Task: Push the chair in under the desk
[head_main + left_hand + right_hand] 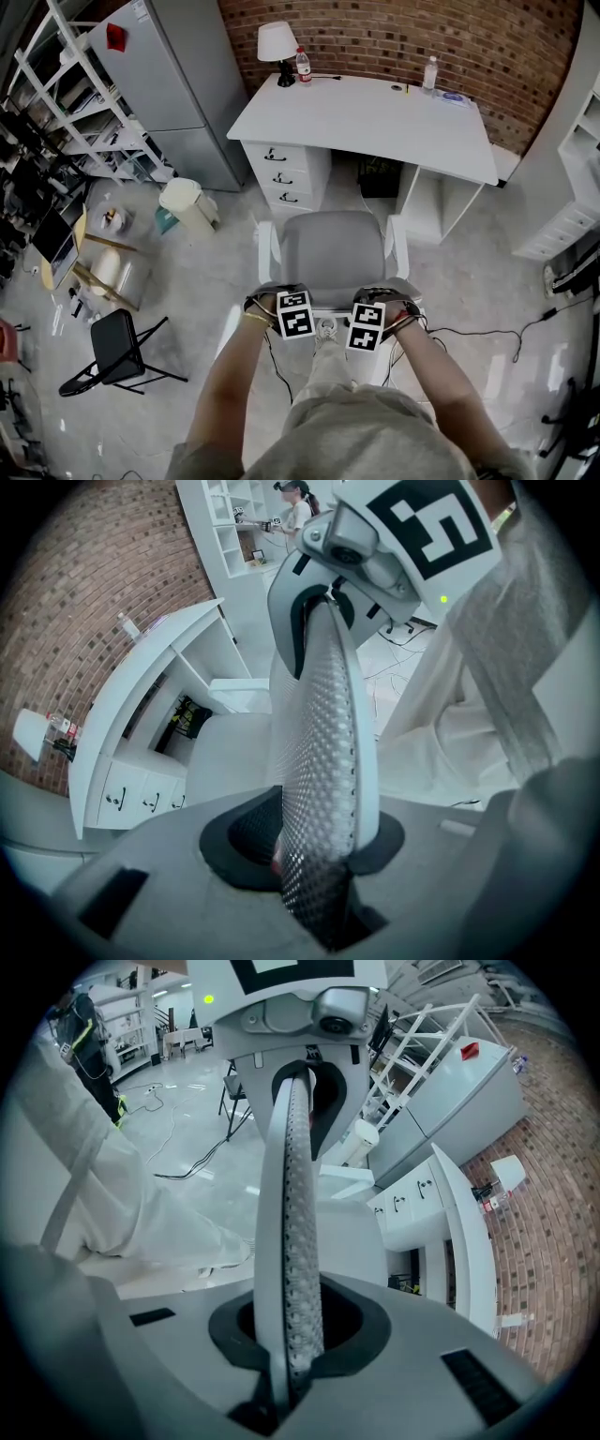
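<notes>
The left gripper [292, 309] is clamped tight on the top edge of the chair back [323, 724]. It has 1 jaw on each side of the bumpy mesh. The right gripper [367, 321] pinches the same top edge, just beside the left one. Both point down at the floor.

The chair [333, 246] is white with a gray seat. It stands in front of the desk [375, 117] and faces it. Its seat is out in the open, close to the desk's front edge. The gap under the desk is right ahead of the chair.

3 drawers [281, 173] sit under the desk's left side. A lamp [276, 45] and a bottle [303, 66] stand on the desk's back left corner. 1 more bottle [430, 72] stands near the desk's back right. A gray fridge [173, 84] is left of the desk. A small bin [187, 206] is on the floor in front of the fridge. A brick wall [422, 37] is behind the desk.
</notes>
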